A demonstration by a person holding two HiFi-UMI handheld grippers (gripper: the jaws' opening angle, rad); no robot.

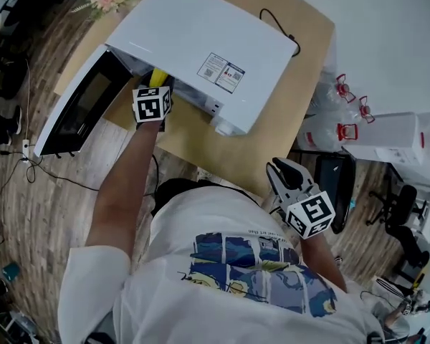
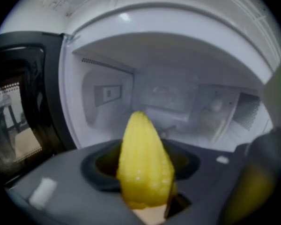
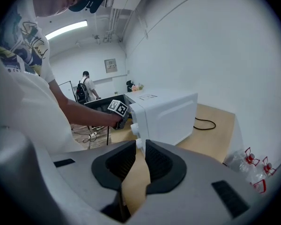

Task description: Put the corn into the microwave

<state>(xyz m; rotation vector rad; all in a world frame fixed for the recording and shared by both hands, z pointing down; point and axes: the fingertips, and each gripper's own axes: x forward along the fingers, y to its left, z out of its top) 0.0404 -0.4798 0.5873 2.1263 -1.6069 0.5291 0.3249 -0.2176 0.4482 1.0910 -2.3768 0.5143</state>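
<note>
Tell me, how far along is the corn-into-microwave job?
Done: the white microwave has its black-windowed door open, and the left gripper holds the yellow corn cob. In hand: the cob is at the oven's mouth. Left: setting it inside and letting go. The right gripper hangs back, empty.

The corn (image 2: 145,168) is a plain yellow cob, pinched at its fat end by the left gripper (image 1: 158,84), pointy tip aimed into the white microwave (image 1: 201,41). It's right at the opening, and the dark-windowed door (image 1: 75,110) is swung wide open.
</note>
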